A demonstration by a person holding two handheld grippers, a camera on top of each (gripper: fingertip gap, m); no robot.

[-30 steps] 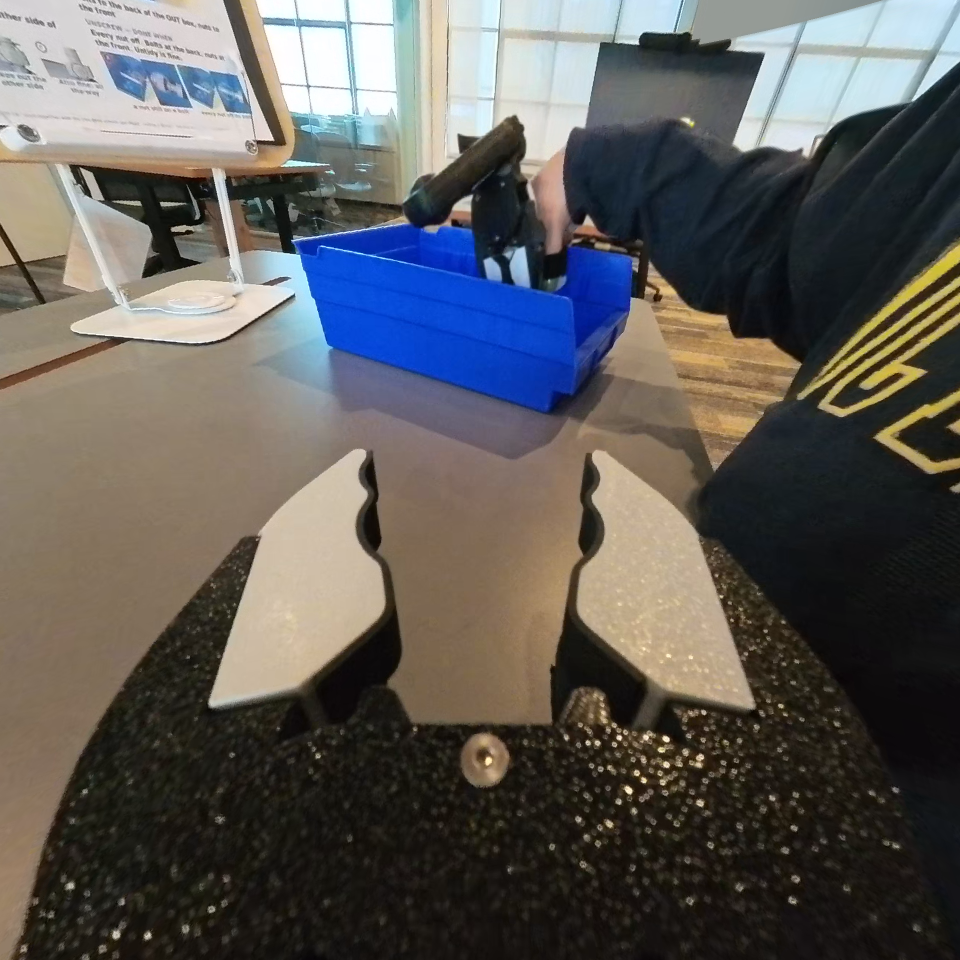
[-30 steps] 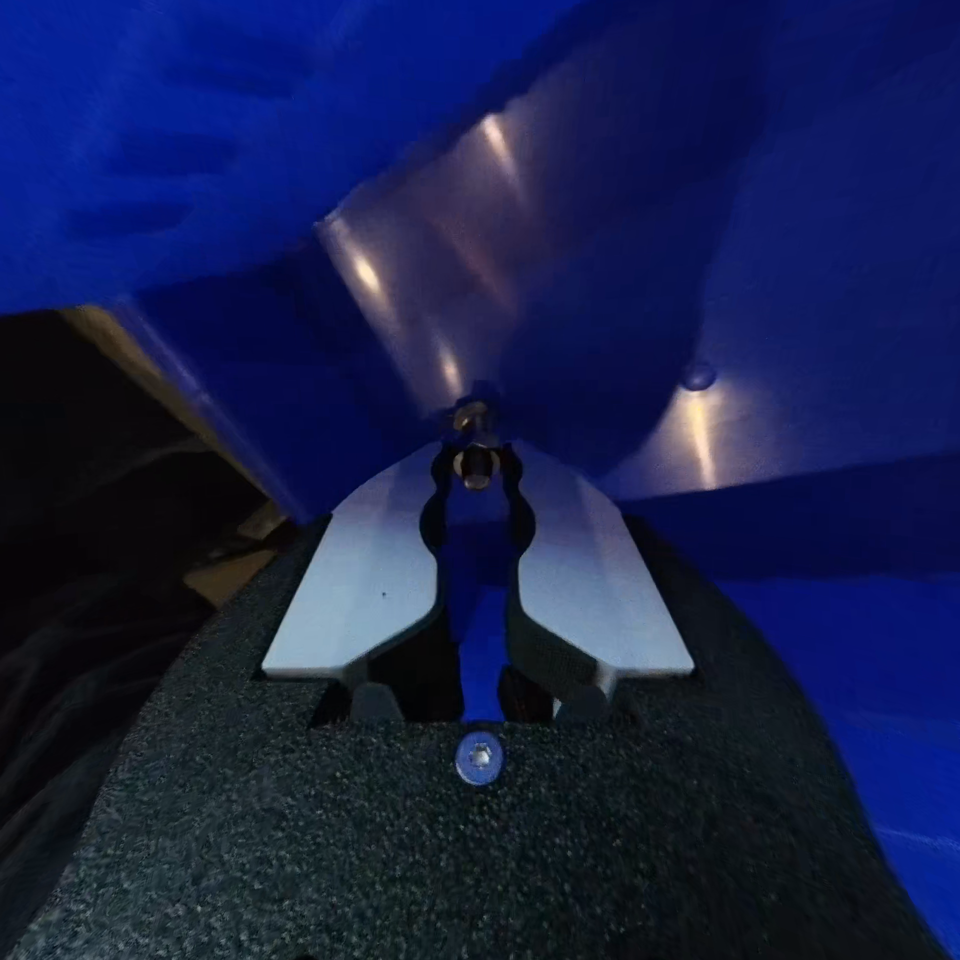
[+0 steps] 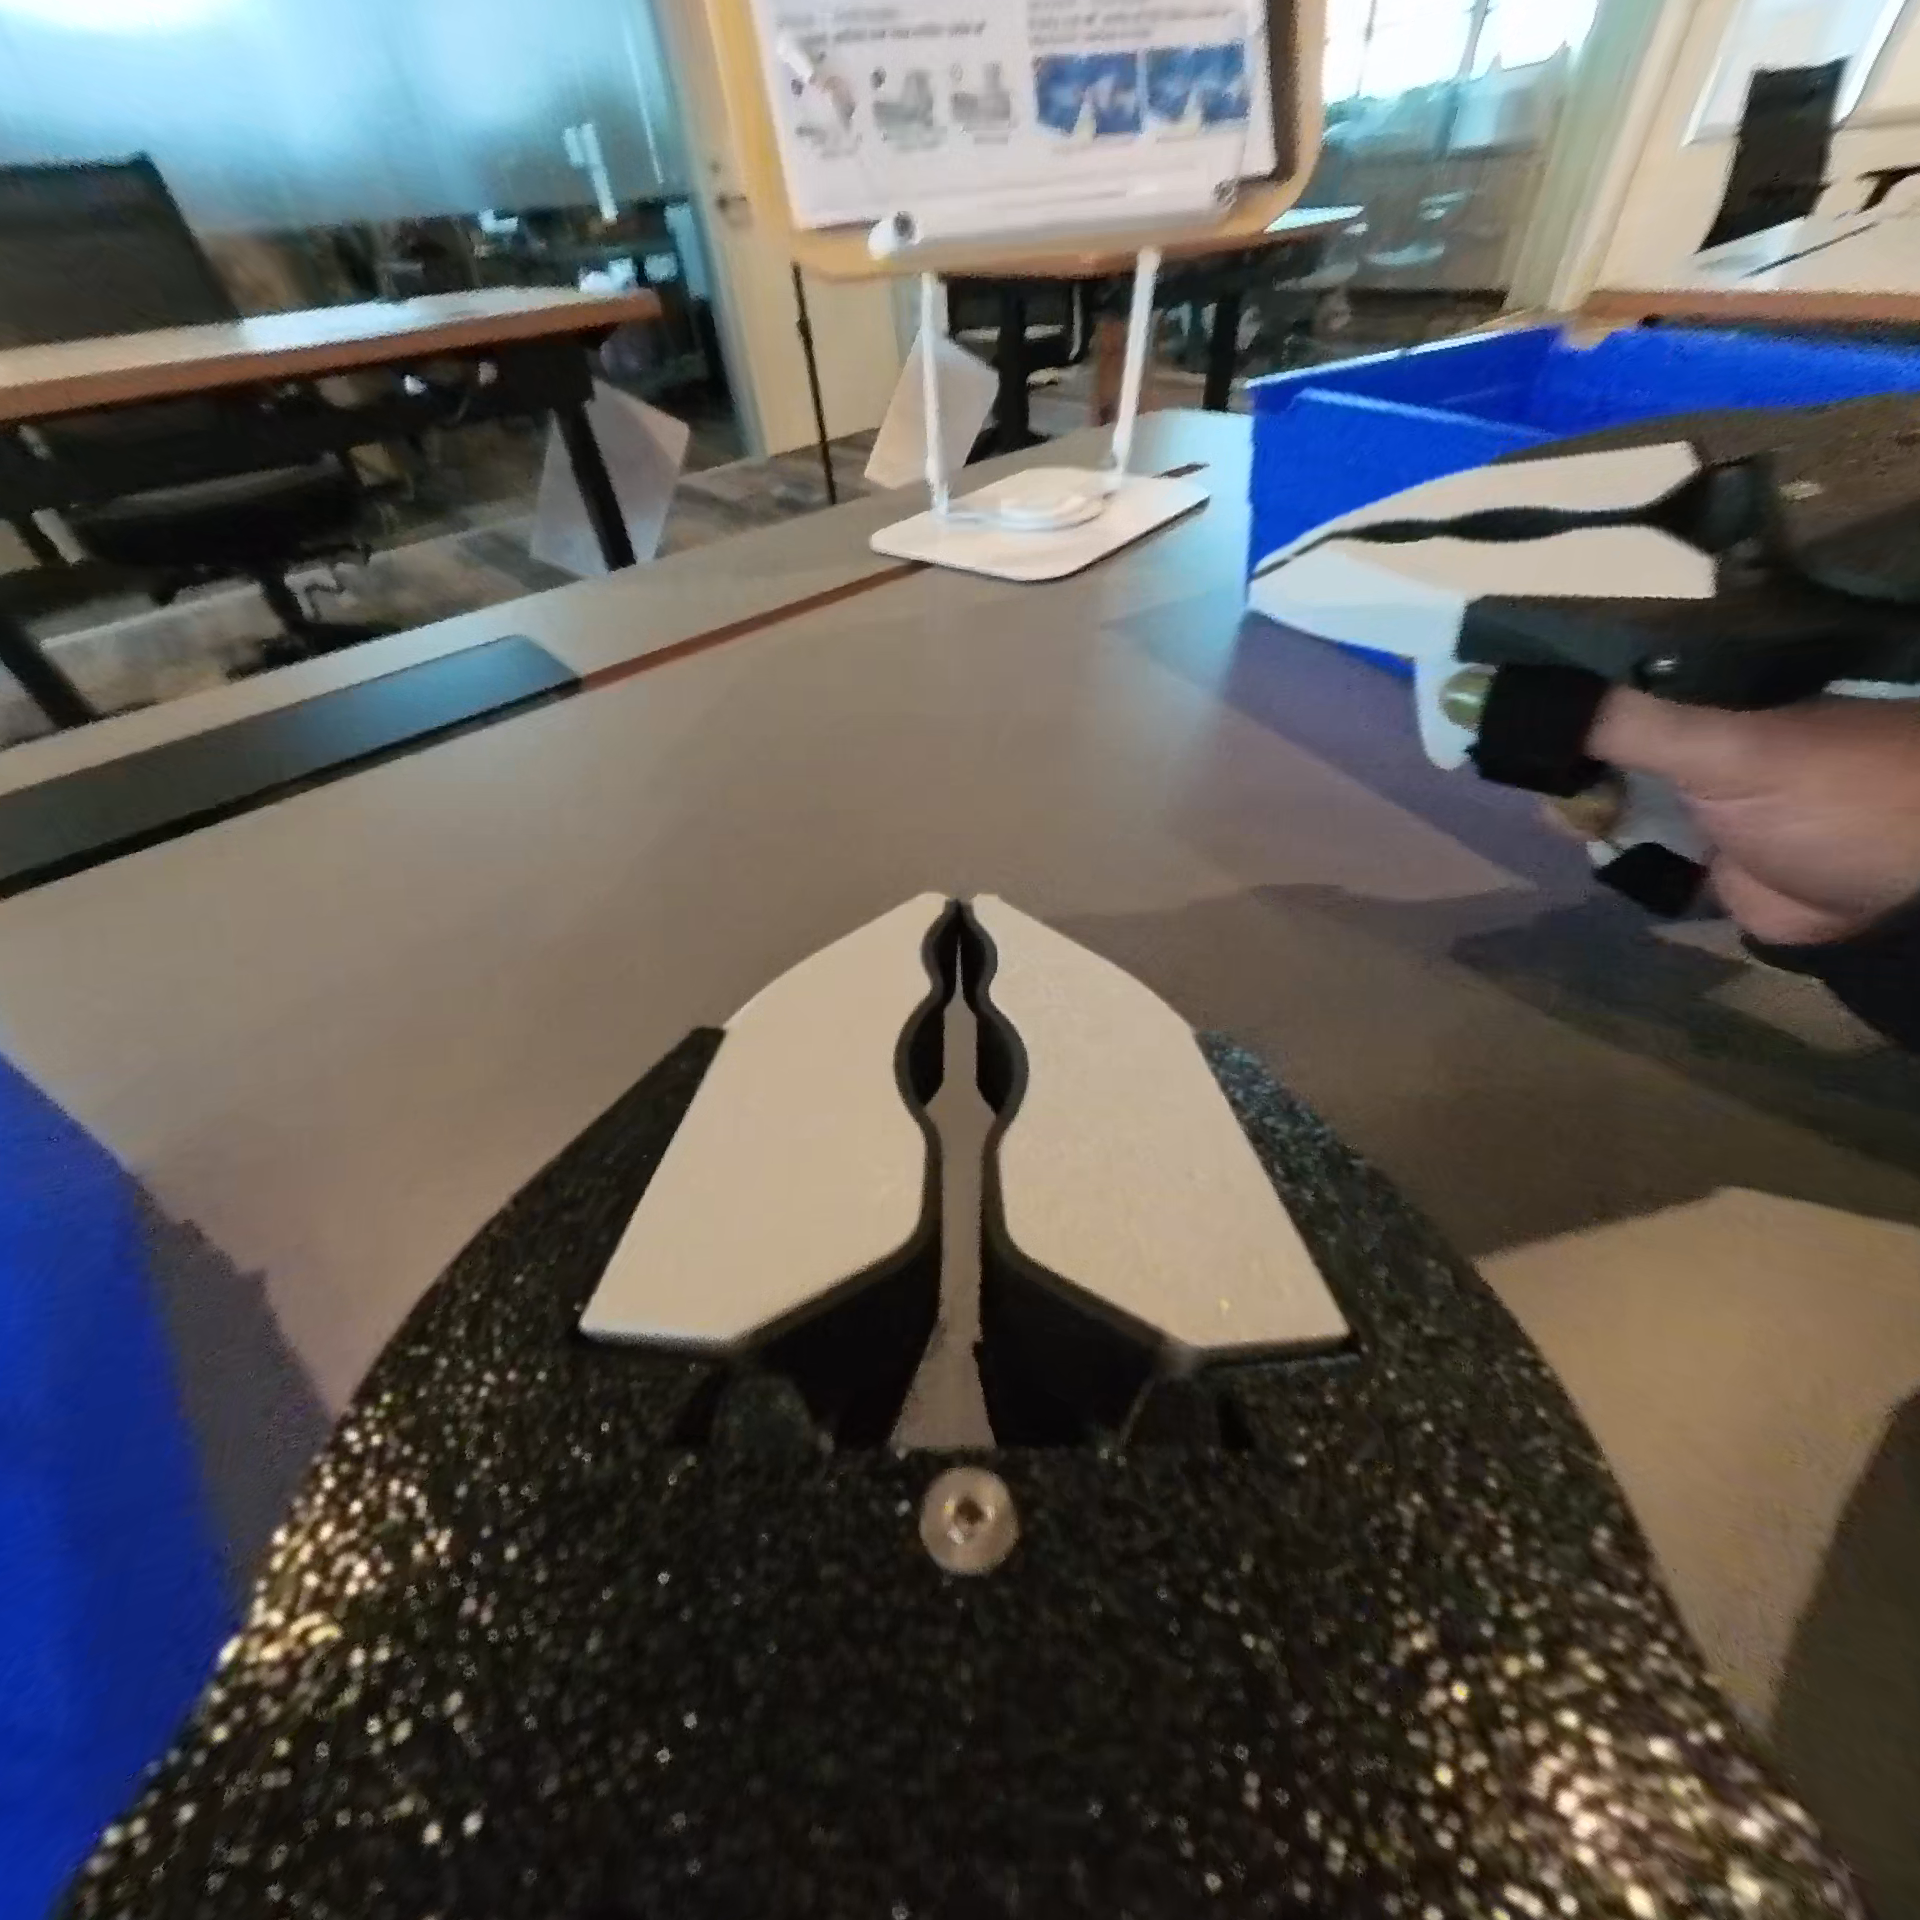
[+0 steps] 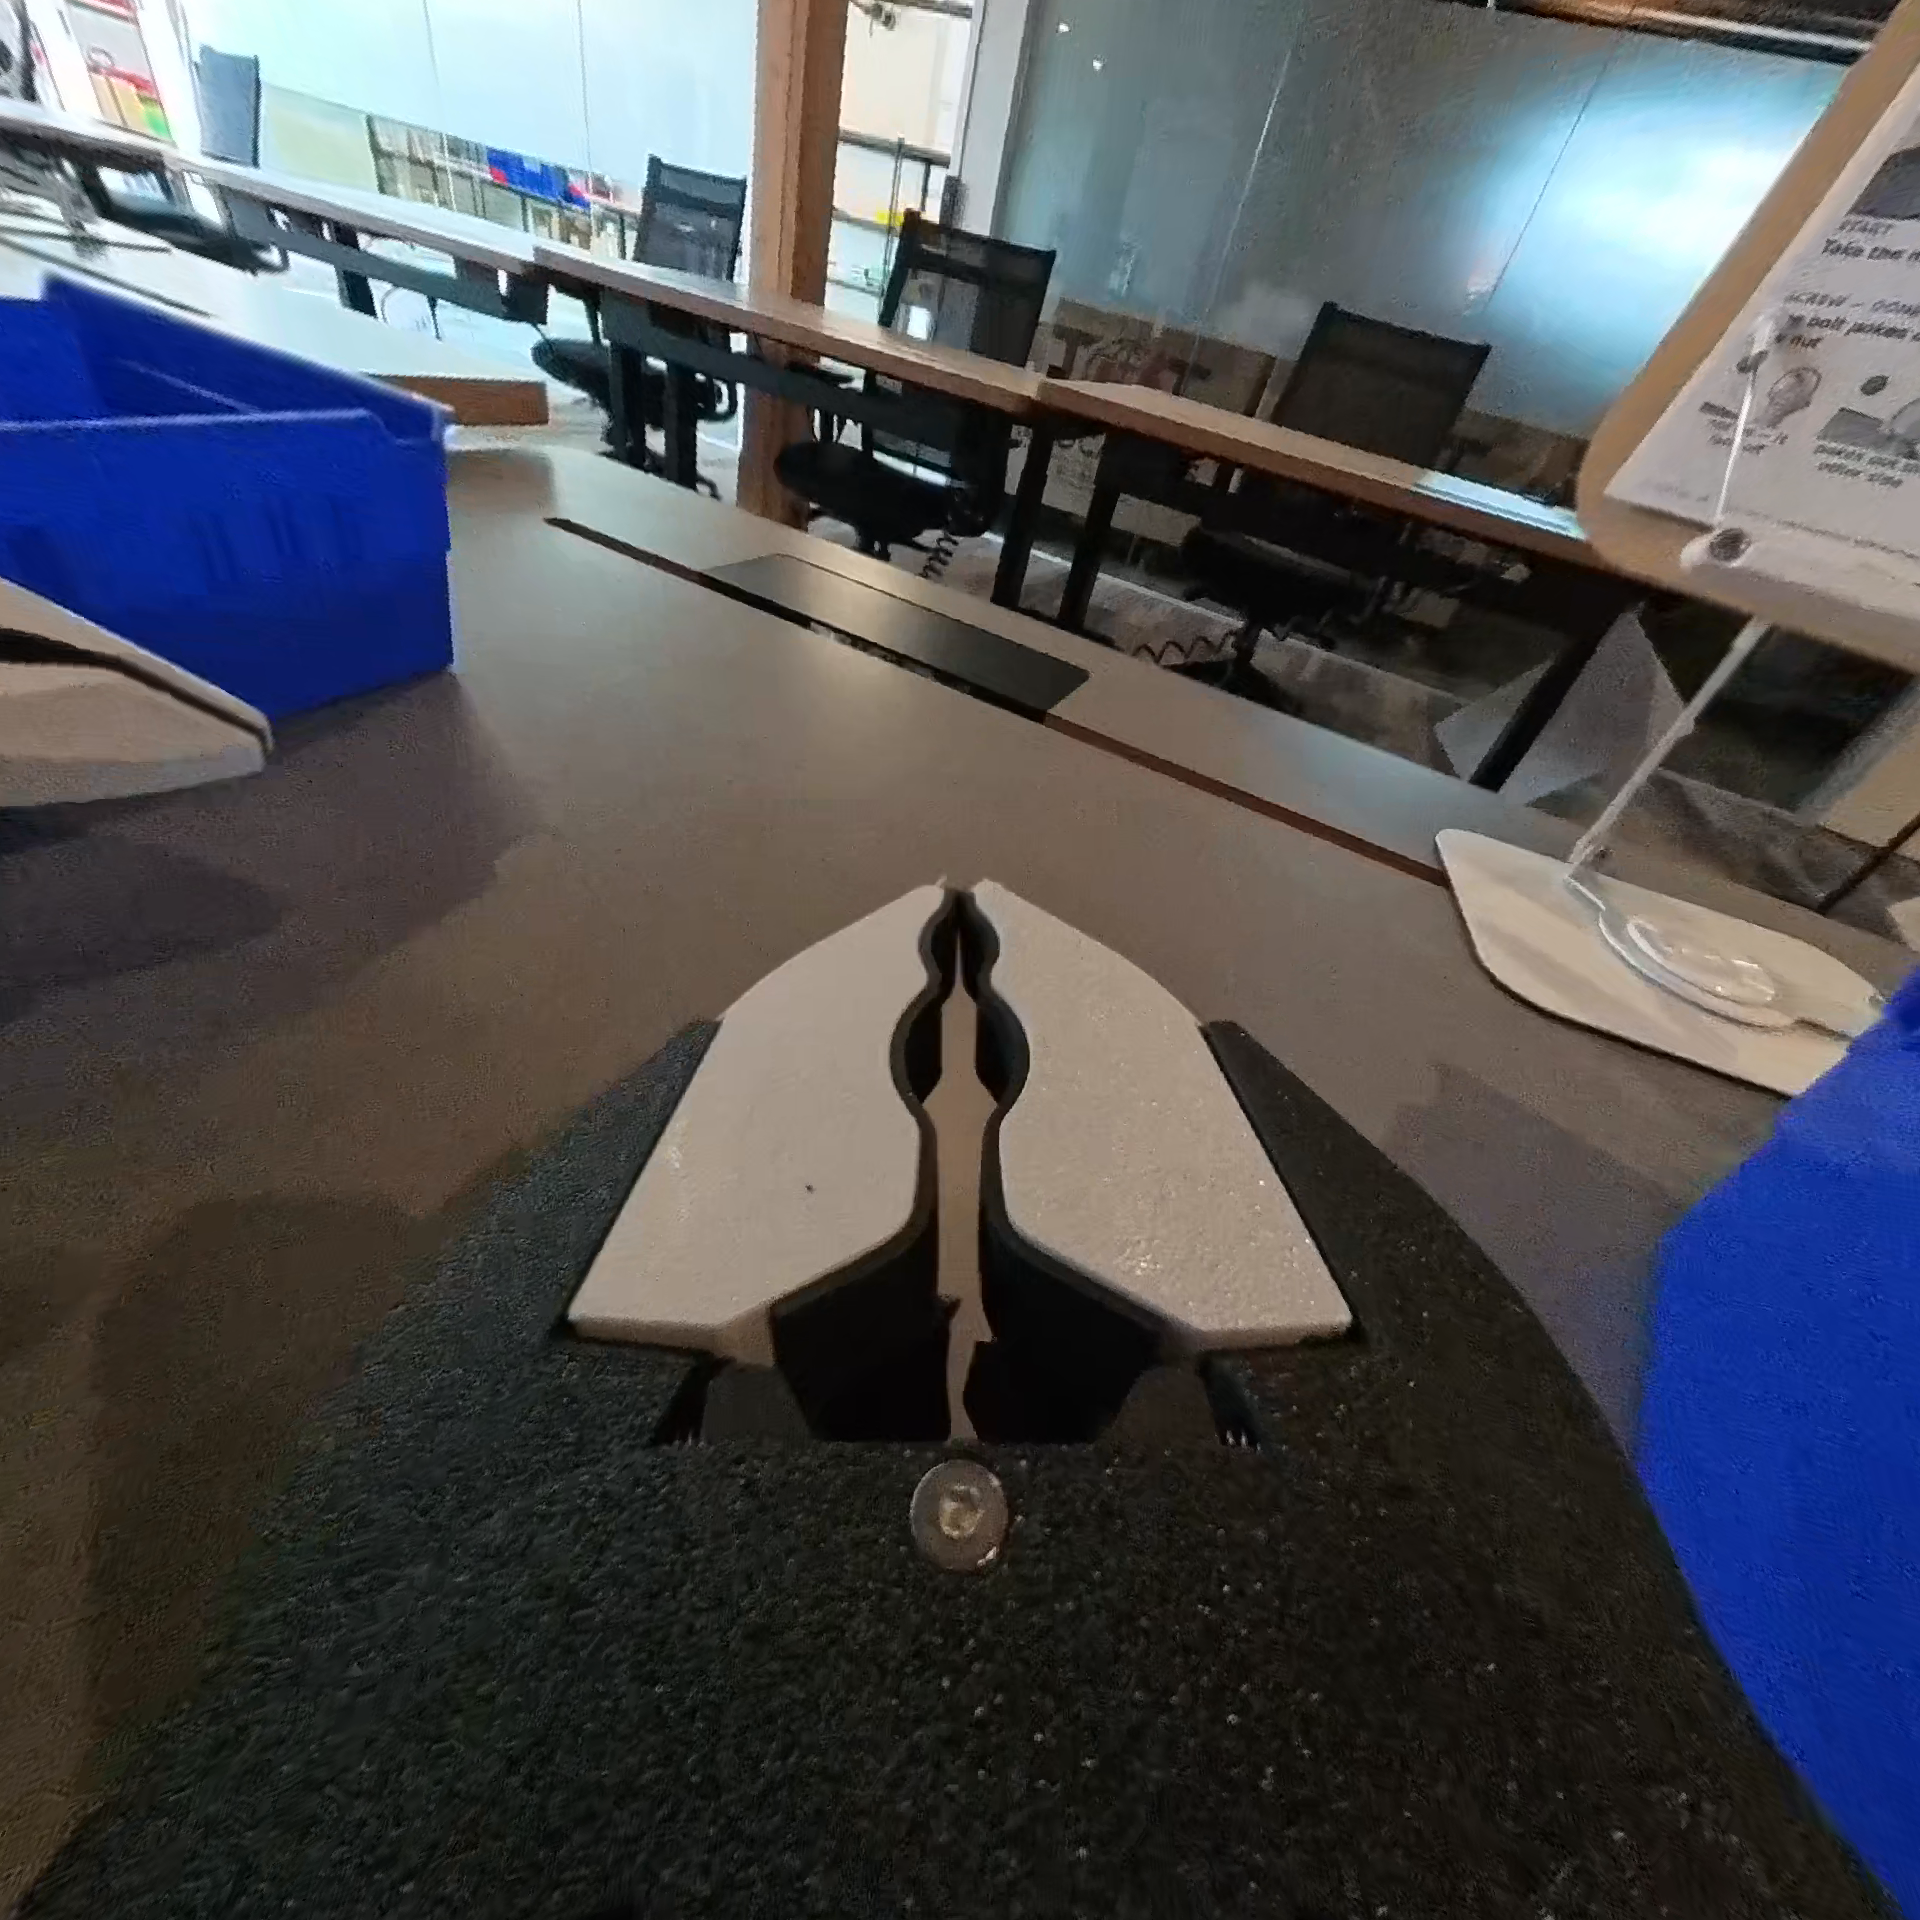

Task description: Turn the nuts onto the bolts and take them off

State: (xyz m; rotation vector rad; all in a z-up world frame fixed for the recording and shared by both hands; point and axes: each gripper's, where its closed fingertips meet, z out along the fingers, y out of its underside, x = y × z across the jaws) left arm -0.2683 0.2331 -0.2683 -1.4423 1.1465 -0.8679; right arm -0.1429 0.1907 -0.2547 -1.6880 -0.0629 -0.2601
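Both the left gripper point(image 3: 961, 906) and right gripper point(image 4: 958, 891) now sit pressed together and empty over the grey table point(image 3: 727, 748), the right out of the blue bin point(image 3: 1382, 457) it was reaching into. An instruction sheet point(image 3: 1023, 104) stands on a stand; no nuts or bolts can be made out.

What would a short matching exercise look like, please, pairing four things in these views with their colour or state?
Things:
1. left hand-held gripper
2. bin
3. sign stand base
4. chair

Descriptions:
A. blue
B. white, lying flat on the table
C. shut, holding nothing
D. black, beyond the table

Pairs: 1-C, 2-A, 3-B, 4-D
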